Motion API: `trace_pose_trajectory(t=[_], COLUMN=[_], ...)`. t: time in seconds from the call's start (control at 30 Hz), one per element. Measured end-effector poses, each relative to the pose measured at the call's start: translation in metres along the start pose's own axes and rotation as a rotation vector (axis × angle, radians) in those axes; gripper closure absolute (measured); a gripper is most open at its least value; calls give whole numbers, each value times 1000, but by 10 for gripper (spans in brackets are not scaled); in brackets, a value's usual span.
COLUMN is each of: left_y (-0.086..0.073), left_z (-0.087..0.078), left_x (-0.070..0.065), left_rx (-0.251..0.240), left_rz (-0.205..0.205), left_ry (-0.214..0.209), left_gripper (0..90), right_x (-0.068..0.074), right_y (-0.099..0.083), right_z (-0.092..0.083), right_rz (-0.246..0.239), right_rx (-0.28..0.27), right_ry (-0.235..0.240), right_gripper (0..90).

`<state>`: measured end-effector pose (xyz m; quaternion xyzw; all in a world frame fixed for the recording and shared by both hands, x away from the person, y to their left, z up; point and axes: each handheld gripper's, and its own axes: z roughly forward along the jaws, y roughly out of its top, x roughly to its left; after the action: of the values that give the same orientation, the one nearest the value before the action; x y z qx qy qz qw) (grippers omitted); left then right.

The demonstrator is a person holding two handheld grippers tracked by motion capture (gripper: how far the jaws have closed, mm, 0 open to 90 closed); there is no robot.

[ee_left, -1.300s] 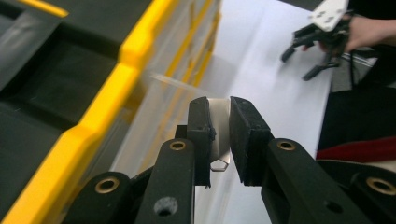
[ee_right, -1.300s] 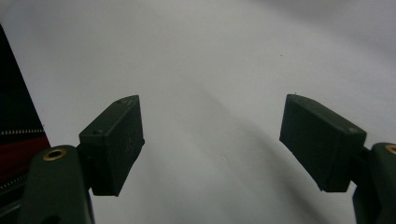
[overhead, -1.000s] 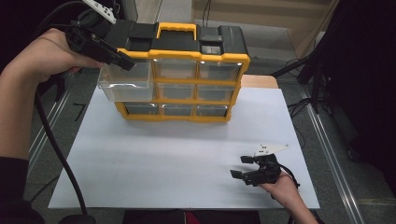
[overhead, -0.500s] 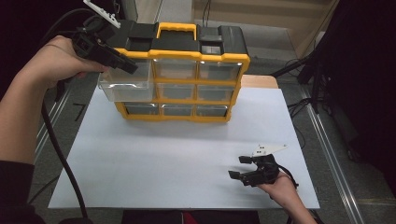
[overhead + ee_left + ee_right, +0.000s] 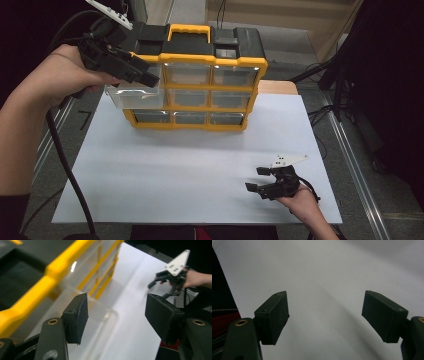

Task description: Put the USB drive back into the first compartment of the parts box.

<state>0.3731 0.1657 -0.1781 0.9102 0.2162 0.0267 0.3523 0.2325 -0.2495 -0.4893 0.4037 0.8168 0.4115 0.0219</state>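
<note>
Now left gripper (image 5: 145, 75) jaws just opening, apart above clear drawer (image 5: 134, 97), right gripper (image 5: 262, 180) wide, empty.

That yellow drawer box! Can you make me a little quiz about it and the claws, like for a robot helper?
1. True or false: the top-left clear drawer of the yellow drawer box is pulled out.
2. Which claw is beside that drawer? A) left claw B) right claw
3. Fill in: the box stands on a ____ sheet.

Key: 1 true; 2 A; 3 white.
</note>
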Motion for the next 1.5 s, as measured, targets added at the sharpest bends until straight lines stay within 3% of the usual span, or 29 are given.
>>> trace_pose_trajectory(t=[0.13,0.33,0.57,0.77,0.93,1.07,1.37,1.5], left_y=[-5,-16,-33,-48,-60,-68,-83,-89], left_z=[1,0,9,17,26,35,60,72], left_x=[-14,-28,-32,-37,-43,-47,-53,-55], left_rx=[-12,-60,-37,-38,-36,-49,-52,-38], left_rz=[20,23,40,63,97,126,140,146], left_ry=[24,-34,-86,-95,-101,-145,-169,-160], left_gripper=[364,364,354,355,355,355,355,355], right_x=[1,0,1,0,0,0,0,-1], right_y=[0,0,0,-1,-1,-1,-2,-2], right_z=[0,1,1,1,1,2,1,1], right_rz=[6,6,6,8,5,4,9,7], right_rx=[4,3,5,7,6,7,9,10], right_ry=[9,5,7,4,2,0,-2,-2], right_gripper=[196,196,196,196,197,196,197,196])
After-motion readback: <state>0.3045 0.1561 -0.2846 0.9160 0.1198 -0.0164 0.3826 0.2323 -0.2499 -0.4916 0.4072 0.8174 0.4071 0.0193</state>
